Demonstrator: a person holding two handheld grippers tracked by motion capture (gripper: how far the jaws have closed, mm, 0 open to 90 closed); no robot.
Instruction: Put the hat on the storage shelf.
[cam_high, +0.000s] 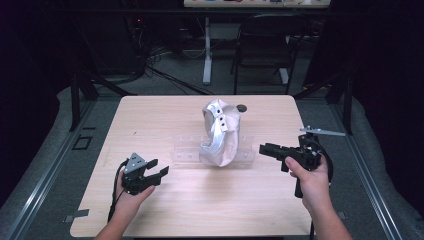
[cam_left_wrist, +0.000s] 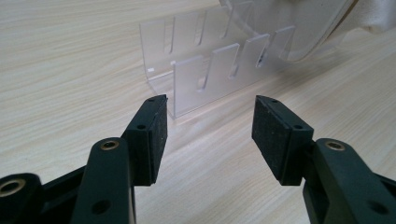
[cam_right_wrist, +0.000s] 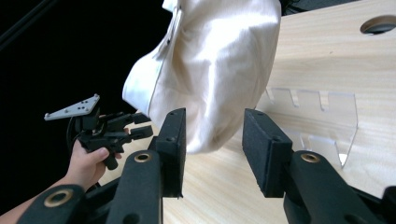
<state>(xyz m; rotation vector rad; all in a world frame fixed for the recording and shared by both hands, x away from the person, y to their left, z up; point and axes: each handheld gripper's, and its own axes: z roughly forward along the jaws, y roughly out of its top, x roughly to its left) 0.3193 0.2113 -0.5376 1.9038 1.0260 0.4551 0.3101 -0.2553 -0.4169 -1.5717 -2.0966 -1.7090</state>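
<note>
Left gripper (cam_high: 159, 174), lower left of the high view, jaws wide apart and empty; its own view reveals the slotted clear rack (cam_left_wrist: 205, 70) at upper centre. Right gripper (cam_high: 267, 150), centre right, jaws apart, empty; its view shows the white cap (cam_right_wrist: 219, 65) perched on that rack, upper centre.

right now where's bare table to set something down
Free: the far left corner of the table, and the near strip between the left claw and right claw. Crowded: the middle, where the cream cap sits on the clear slotted rack.
</note>
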